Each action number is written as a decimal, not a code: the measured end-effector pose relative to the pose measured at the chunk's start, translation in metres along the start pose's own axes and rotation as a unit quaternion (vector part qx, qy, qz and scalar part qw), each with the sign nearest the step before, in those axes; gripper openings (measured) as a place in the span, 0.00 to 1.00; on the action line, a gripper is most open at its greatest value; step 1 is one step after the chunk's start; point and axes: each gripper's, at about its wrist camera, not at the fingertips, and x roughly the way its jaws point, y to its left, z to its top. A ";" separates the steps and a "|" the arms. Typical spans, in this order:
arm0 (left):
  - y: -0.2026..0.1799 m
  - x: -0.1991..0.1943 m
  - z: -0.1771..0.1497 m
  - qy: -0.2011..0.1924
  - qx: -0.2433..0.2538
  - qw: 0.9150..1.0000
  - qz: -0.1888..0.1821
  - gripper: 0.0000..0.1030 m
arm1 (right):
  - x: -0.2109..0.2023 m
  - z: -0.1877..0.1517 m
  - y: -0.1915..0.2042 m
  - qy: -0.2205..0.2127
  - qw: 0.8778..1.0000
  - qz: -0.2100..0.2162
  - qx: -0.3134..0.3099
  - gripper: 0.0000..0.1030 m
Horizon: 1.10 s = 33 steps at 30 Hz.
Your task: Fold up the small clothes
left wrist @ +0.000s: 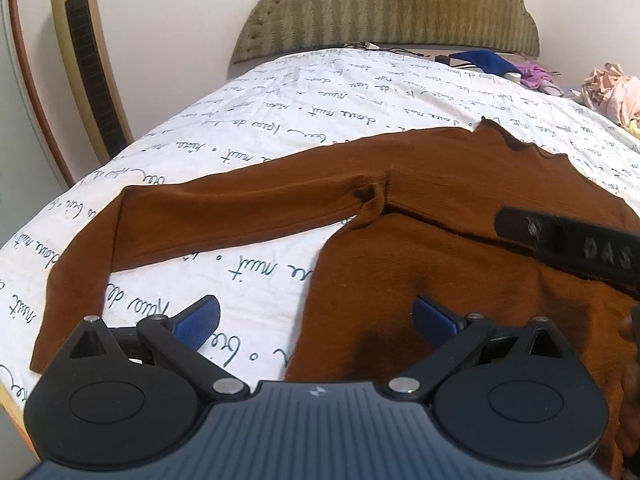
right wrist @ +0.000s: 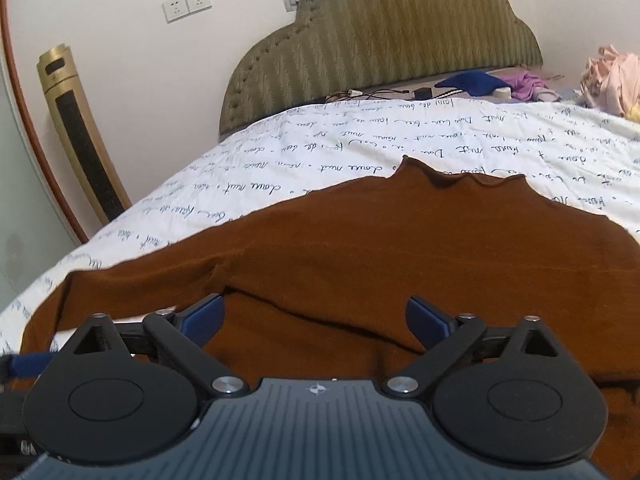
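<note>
My left gripper [left wrist: 316,318] hangs with its jaws spread wide and nothing between the blue pads [left wrist: 198,318]; it straddles the side edge of the top [left wrist: 420,208], one pad over bare sheet [left wrist: 280,120], the other over brown cloth. I judge I hold it there to be ready for that edge or the sleeve [left wrist: 224,212] beside it. My right gripper [right wrist: 314,316] is likewise spread, pinching nothing, poised low over the body of the top, above a fold edge that crosses just ahead of its pads. In the left view one black finger of it reaches in from the right over the cloth.

The top lies flat on the bed, collar [right wrist: 460,178] toward the headboard [right wrist: 380,52], so that I can work from the hem end. Its right side looks already folded in: a dark edge line runs across the body from the armpit toward my right gripper. The left sleeve is not yet folded; it stretches out to the side, then bends at the bed's edge and runs back toward me, the cuff near my left pad.

The cloth is rust brown, a fine knit, thin and limp, with a wavy collar edge. It lies mostly smooth, with a small pucker at the armpit [left wrist: 366,196]. I expect it to drape and slip easily, so a pinch should take the edge cleanly.
</note>
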 end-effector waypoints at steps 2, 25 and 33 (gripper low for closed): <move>0.002 -0.002 -0.001 0.000 -0.002 1.000 0.003 1.00 | -0.005 -0.004 0.003 0.001 1.000 0.001 -0.006 0.94; 0.035 -0.034 -0.008 -0.024 -0.015 0.999 0.031 1.00 | -0.019 -0.019 0.031 0.014 0.999 0.036 -0.008 0.96; 0.067 -0.040 -0.010 -0.027 -0.048 0.997 0.056 1.00 | -0.023 -0.019 0.047 0.011 0.998 0.057 -0.027 0.96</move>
